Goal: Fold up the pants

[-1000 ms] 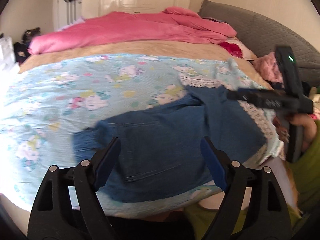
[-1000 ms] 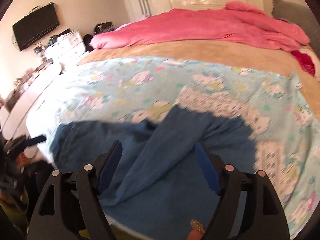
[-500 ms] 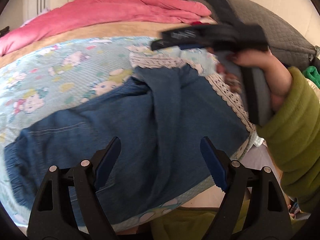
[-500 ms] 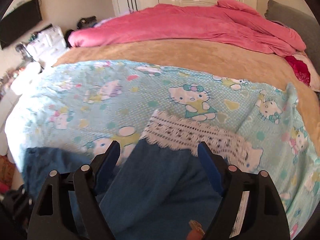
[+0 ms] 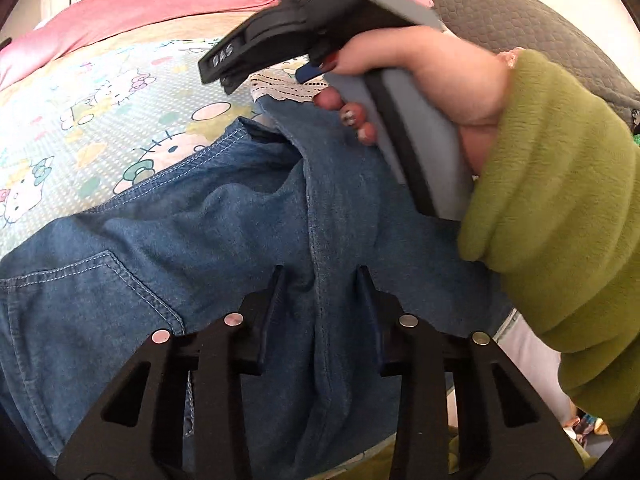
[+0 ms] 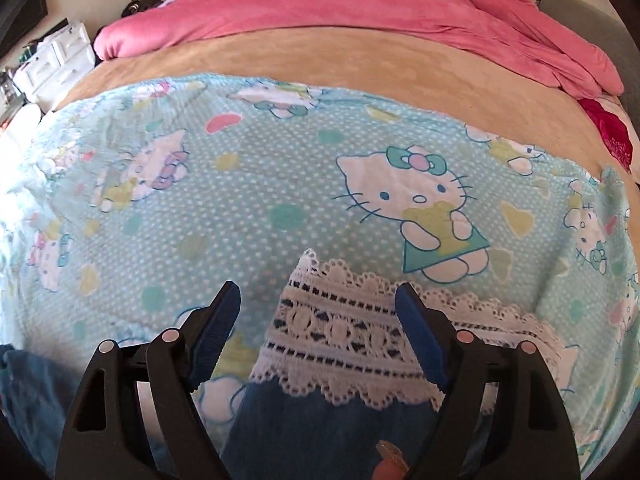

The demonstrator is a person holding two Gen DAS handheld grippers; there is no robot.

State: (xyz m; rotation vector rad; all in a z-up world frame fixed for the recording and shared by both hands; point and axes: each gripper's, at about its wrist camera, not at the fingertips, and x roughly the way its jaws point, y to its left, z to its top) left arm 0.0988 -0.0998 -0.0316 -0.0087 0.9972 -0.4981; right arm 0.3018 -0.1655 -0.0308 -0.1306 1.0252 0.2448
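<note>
Left gripper (image 5: 320,276) is low over the pants (image 5: 200,248), its jaws narrowed to a small gap with a raised ridge of denim running up between them; whether the pads actually pinch the cloth, I cannot tell. The pants lie spread on the blanket (image 6: 260,184) near the bed's front edge, a back pocket (image 5: 92,284) showing to the left of the gripper, and a loose fold bunched up just ahead.

Right gripper (image 6: 318,300), seen from its own camera, has its jaws spread wide, holding nothing, hovering over the white lace hem (image 6: 340,332) at the end of a pant leg. From the left view that same tool sits high in the frame, gripped by a hand (image 5: 420,76) with painted nails in a green sleeve (image 5: 560,200), right above the denim.

Behind the blanket runs a tan sheet (image 6: 320,60), then a pink duvet (image 6: 360,4) heaped across the far side. A grey headboard (image 5: 520,12) rises on the right.
</note>
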